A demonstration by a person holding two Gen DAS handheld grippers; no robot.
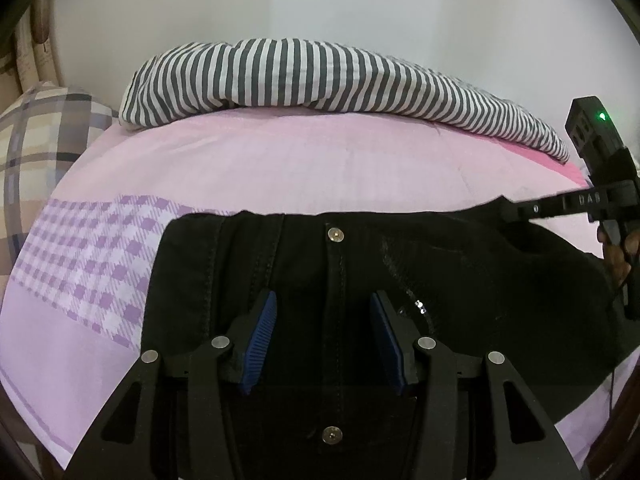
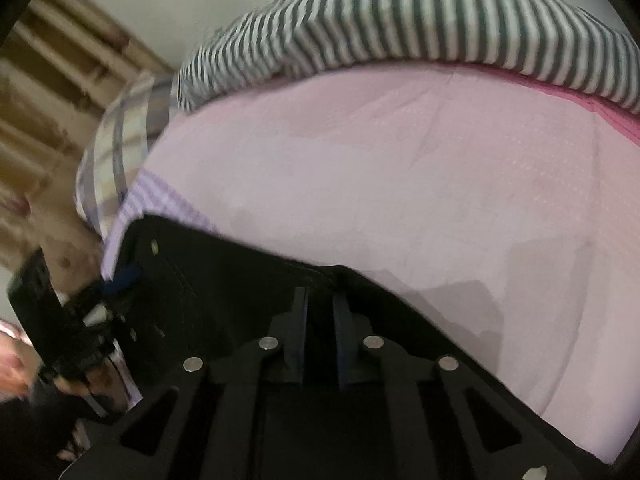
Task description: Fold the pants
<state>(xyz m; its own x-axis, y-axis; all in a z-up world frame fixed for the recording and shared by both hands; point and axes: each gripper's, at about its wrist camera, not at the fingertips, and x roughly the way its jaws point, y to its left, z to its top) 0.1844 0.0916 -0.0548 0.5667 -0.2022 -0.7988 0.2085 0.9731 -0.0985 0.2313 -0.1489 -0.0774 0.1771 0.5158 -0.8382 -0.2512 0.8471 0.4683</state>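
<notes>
1. Left gripper (image 1: 323, 334) hovers released over the black pants (image 1: 460, 280), which lie on the pink bed (image 1: 280, 160).
2. Right gripper (image 2: 320, 312) is clenched on the waistband edge; pulling one-handed could drag or skew the fold.

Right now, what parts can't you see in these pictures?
- The legs of the black pants: cut off by the bottom edge and hidden under the left gripper, left wrist view.
- Whatever the right gripper pinches: dark cloth against dark fingers, and the right wrist view is blurred.
- The bed beneath the striped blanket: covered.
</notes>
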